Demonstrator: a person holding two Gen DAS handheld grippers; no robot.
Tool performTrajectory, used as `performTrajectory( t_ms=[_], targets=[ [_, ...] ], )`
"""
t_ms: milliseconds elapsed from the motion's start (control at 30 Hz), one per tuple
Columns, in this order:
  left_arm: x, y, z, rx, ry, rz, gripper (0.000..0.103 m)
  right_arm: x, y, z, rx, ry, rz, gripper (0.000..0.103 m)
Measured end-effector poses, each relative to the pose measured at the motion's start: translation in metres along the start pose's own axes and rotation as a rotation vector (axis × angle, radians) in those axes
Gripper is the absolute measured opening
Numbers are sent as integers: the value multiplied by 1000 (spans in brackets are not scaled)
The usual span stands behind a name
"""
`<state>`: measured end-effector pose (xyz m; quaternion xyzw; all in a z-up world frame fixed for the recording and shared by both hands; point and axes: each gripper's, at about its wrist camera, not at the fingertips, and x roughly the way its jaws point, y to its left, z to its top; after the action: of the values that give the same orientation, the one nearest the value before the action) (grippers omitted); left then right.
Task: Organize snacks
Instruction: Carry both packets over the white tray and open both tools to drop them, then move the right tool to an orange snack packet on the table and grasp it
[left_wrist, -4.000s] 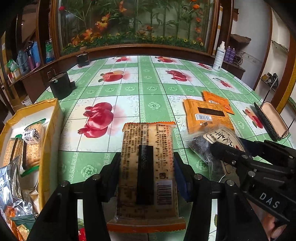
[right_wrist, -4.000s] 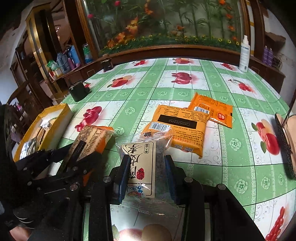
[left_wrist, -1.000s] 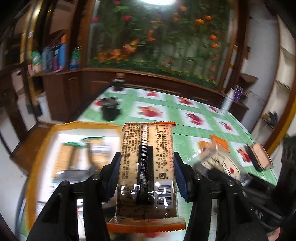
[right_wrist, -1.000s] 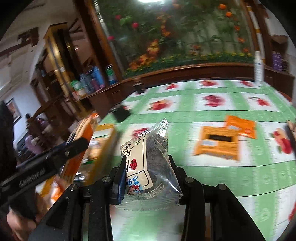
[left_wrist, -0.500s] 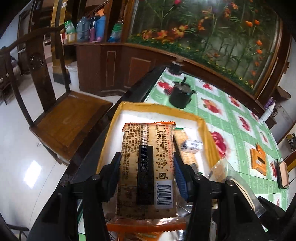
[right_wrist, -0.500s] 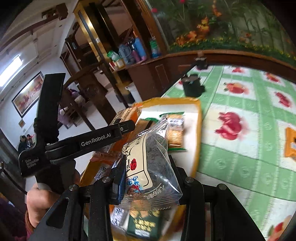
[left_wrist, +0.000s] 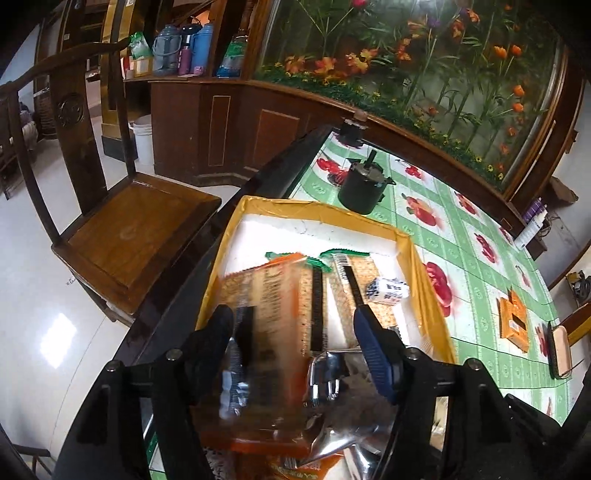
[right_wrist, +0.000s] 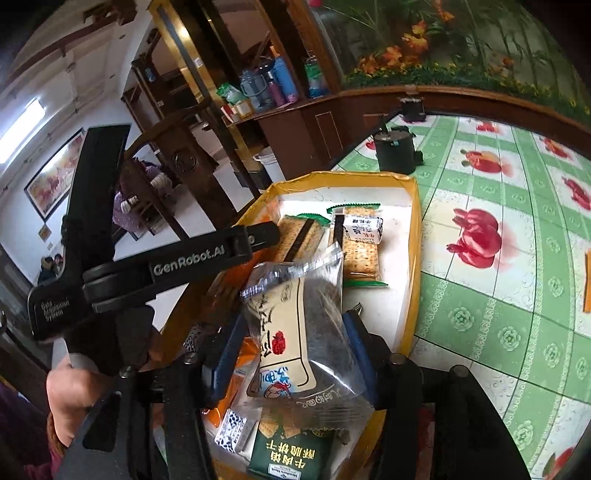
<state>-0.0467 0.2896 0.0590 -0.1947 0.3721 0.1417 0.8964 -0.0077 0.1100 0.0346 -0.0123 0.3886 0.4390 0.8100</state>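
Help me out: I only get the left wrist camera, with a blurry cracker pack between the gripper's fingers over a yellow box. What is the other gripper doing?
Observer: The right gripper hangs over the same yellow box. A clear packet of dark snack sits between its jaws, which have just been opening.
Operator: Who is holding my gripper?
Observer: A person's hand grips the handle of the left gripper, whose jaws have just been opening with the cracker pack between them.
Operator: What lies at the near end of the box?
Observer: A dark green cracker pack, just below the clear packet.
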Motion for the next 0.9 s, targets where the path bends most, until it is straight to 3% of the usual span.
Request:
performTrajectory(
  t_ms=[267, 533, 733, 900],
  targets=[
    [-14, -16, 1, 23, -29, -10, 68, -27, -2, -6, -24, -25, 49, 61],
    [-29, -44, -1, 65, -58, -22, 68, -68, -46, -1, 69, -110, 46, 63],
    [-42, -78, -6, 131, -71, -51, 68, -99, -102, -1, 164, -167, -22, 63],
    [-48, -130, -20, 226, -53, -133, 69, -131, -171, -2, 279, -226, -133, 63]
  ],
)
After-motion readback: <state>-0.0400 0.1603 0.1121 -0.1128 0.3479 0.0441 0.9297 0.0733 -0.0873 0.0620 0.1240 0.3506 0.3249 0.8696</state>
